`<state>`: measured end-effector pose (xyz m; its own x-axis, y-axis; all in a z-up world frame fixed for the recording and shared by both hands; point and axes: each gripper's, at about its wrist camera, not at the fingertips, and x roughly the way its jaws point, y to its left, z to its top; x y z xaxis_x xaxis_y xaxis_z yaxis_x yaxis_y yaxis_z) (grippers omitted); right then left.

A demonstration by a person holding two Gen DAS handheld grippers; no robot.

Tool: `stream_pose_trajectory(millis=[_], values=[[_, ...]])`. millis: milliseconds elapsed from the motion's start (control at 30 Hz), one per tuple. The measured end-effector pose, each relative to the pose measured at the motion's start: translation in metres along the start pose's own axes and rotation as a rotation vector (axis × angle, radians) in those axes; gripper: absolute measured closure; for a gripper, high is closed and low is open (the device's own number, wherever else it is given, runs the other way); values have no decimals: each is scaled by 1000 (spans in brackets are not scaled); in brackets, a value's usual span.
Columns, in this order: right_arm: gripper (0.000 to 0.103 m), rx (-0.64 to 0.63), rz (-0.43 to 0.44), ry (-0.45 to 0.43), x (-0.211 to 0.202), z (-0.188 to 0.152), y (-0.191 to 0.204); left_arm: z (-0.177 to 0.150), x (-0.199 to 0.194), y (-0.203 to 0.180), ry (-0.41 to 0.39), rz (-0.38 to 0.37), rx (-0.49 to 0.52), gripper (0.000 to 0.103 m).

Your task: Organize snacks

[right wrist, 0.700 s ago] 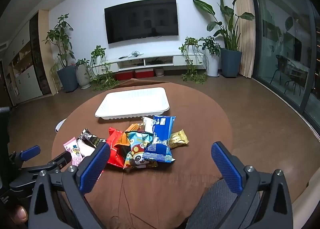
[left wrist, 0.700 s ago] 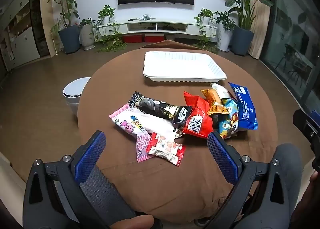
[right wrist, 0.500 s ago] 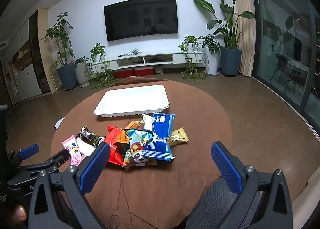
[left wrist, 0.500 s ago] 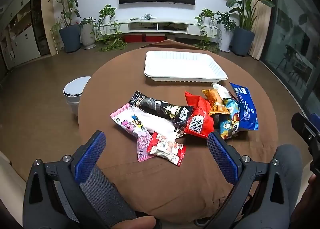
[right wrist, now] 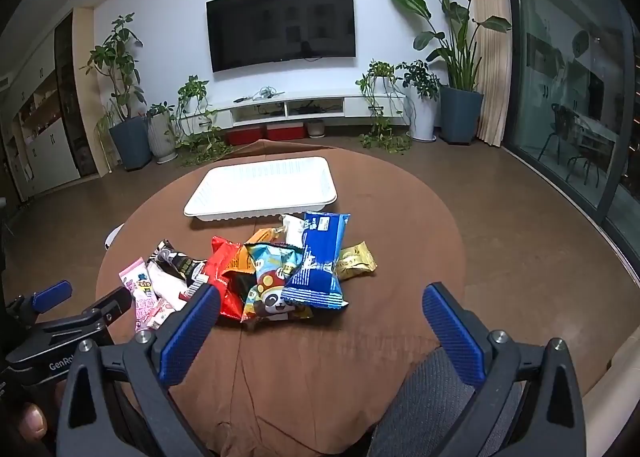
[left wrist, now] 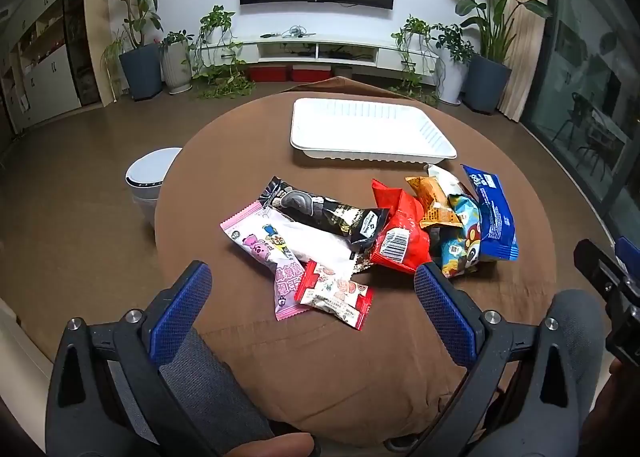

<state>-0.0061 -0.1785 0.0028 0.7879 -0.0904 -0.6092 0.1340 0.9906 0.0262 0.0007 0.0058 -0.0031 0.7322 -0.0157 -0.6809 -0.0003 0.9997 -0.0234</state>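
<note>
A pile of snack packets lies mid-table: a pink packet (left wrist: 260, 245), a black one (left wrist: 320, 211), a small red-and-white one (left wrist: 336, 295), a red bag (left wrist: 400, 237), an orange one (left wrist: 434, 203), a panda bag (right wrist: 272, 285), a blue packet (right wrist: 320, 261) and a gold one (right wrist: 356, 259). An empty white tray (left wrist: 372, 129) sits behind the pile; it also shows in the right wrist view (right wrist: 264, 185). My left gripper (left wrist: 312, 311) is open and empty, near the small red-and-white packet. My right gripper (right wrist: 320, 331) is open and empty, in front of the pile.
The round table wears a brown cloth (left wrist: 360, 369). A white bin (left wrist: 150, 177) stands on the floor at the table's left. Grey-clad knees show at the near edge. Potted plants, a TV and a low cabinet line the far wall.
Both grippers have edged slightly forward toward the pile. They stay open. No packet has moved.
</note>
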Motion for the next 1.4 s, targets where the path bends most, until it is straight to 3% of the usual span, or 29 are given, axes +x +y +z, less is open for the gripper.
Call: stream_pose_trajectory(millis=[1400], values=[[0,-27,-20,90,13,-9,1,-9,6,-4,17,-2,-7,0]])
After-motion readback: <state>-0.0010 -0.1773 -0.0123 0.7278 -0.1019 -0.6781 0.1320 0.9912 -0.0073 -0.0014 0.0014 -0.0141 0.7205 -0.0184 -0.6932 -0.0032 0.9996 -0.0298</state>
